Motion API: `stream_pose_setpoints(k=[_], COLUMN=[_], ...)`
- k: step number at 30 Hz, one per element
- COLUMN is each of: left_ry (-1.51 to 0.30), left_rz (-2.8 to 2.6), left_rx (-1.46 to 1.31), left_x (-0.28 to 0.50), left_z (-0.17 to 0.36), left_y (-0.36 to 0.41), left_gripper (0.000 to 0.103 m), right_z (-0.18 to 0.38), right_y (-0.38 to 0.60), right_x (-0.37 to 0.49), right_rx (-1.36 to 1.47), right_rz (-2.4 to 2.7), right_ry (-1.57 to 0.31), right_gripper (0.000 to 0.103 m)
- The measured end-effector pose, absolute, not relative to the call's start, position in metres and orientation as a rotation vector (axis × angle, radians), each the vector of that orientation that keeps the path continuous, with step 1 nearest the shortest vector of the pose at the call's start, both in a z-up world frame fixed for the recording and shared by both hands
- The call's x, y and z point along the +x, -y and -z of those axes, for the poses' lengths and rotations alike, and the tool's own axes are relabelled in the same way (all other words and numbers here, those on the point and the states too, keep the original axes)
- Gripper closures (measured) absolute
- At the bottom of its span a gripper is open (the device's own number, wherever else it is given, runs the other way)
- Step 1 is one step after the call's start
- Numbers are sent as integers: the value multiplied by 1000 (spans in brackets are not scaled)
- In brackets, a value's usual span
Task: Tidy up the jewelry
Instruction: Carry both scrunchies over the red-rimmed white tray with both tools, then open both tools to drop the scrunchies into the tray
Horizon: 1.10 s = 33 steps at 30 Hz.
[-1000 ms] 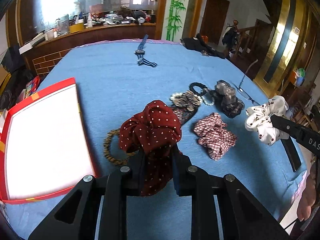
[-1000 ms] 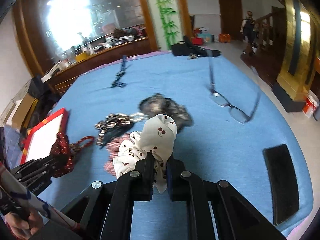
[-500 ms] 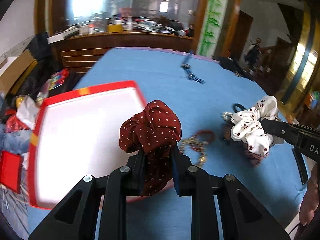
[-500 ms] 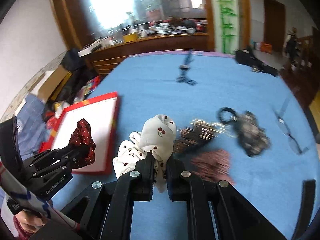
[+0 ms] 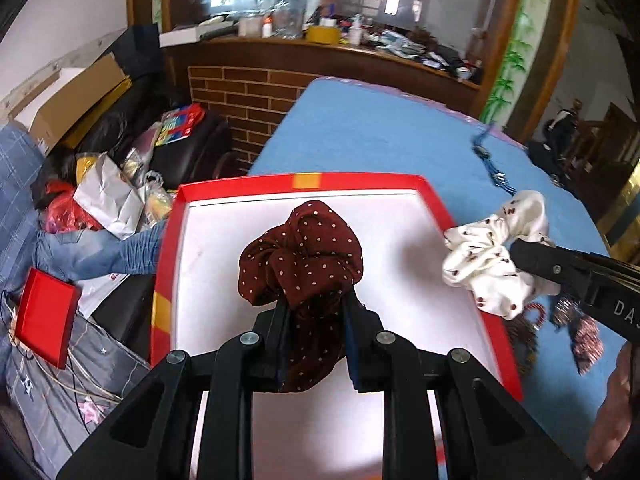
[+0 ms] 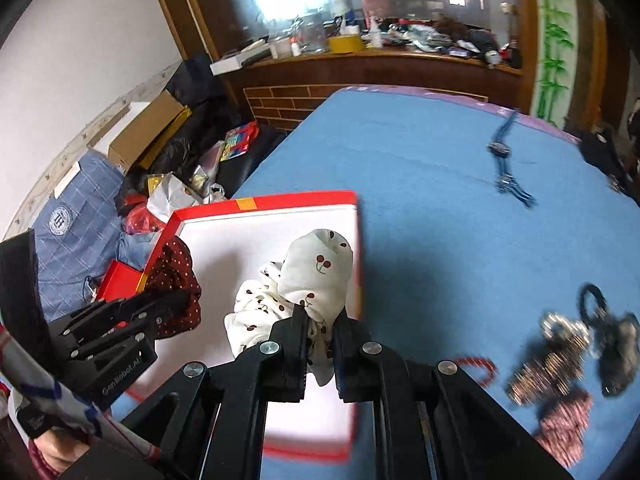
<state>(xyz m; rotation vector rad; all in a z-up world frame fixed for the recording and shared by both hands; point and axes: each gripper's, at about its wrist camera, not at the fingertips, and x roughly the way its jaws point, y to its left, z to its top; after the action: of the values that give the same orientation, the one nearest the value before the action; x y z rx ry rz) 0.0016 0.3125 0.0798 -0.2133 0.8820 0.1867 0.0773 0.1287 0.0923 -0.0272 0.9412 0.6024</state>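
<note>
Scrunchies now over red-rimmed tray (image 5: pixel 434 200), swung in from the blue table: L gripper (image 5: pixel 314 312) clamps maroon dotted scrunchie (image 5: pixel 302 252) just ahead; R gripper (image 6: pixel 320 316) clamps white cherry-print scrunchie (image 6: pixel 316 276). Both look ready to drop.

Both wrist views look down, close, sharing the red tray (image 5: pixel 434 200) (image 6: pixel 296 200)
</note>
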Motion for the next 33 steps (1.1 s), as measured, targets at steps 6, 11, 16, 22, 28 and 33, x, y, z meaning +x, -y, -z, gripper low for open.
stream_pose_setpoints(k=[6, 11, 16, 22, 28, 33], left_ry=[-922, -950, -948, -933, -916, -895], left_rz=[-227, -241, -244, -238, -243, -233], left_rx=[-251, -275, -275, -271, -276, -278], left_x=[31, 49, 59, 64, 61, 48], left_z=[-66, -54, -46, -46, -52, -62], left_y=[-345, -358, -359, -357, -358, -351], left_gripper=[82, 82, 80, 68, 56, 53], right_z=[-75, -58, -45, -38, -41, -51], right_y=[-177, -202, -212, -217, -214, -195], right_x=[107, 131, 147, 155, 154, 151], right_rx=[-36, 1, 10, 11, 9, 54], right_rz=[-623, -635, -623, -631, -626, -643], right_ry=[-963, -993, -1007, -1031, -1028, -1015], right_gripper=[92, 92, 91, 89, 74, 72])
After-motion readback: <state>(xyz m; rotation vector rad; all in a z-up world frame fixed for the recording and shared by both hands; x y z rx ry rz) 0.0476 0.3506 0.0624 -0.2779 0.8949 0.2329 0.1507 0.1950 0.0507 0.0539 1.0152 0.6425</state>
